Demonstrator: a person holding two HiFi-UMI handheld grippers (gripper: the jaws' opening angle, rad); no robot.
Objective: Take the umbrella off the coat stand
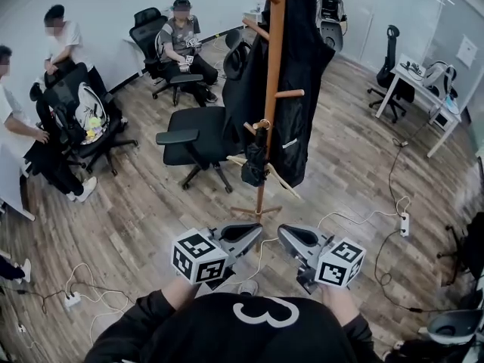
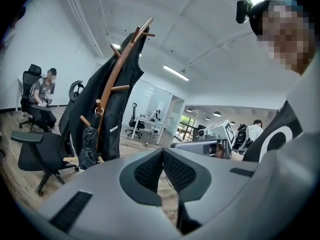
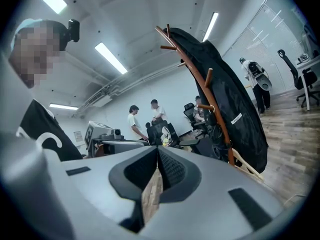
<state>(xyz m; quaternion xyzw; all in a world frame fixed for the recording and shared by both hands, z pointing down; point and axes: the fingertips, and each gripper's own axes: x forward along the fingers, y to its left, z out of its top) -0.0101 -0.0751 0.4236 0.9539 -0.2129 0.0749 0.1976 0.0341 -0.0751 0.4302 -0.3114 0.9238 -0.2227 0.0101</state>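
Observation:
A wooden coat stand (image 1: 273, 66) rises from the plank floor ahead of me, with a long black coat (image 1: 306, 66) draped over its pegs. A folded black umbrella (image 1: 255, 161) hangs by a ring from a low peg on the stand's near side. It also shows in the left gripper view, umbrella (image 2: 90, 145), and in the right gripper view, umbrella (image 3: 220, 136). My left gripper (image 1: 255, 231) and right gripper (image 1: 283, 233) are side by side, well short of the stand. Both point toward it. Both are shut, and nothing is between the jaws.
A black office chair (image 1: 198, 138) stands just left of the stand. Several people sit or stand among more chairs at the far left (image 1: 76, 119). Cables and a power strip (image 1: 404, 224) lie on the floor to the right. A white desk (image 1: 423, 89) is far right.

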